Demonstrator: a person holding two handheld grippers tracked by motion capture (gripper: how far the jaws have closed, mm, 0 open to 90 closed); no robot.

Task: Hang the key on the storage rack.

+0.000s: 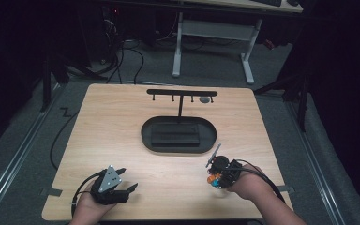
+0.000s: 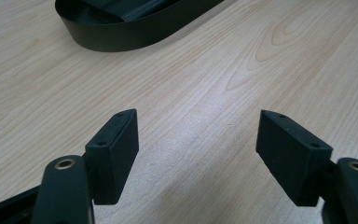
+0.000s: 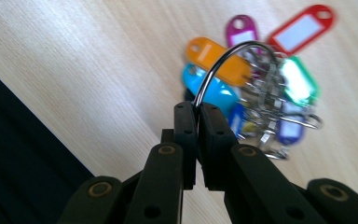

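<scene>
A: Right claw [image 3: 198, 109] clenched on key ring [image 3: 223, 60], tags hanging, near tabletop's [image 1: 122, 126] front right corner.
B: Left claw [image 2: 196, 140] released, front left; bare wood before it to tray [image 2: 135, 28].

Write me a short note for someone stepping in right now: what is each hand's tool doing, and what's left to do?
Right gripper: jaws shut on the large metal ring carrying the bunch of coloured plastic key tags, near the table's front right.
Left gripper: jaws open, nothing held, over bare light wooden table.
Black T-shaped hook stand on its black oval tray: hooks look unused.
Left, probably: hang the ring on a hook.
</scene>
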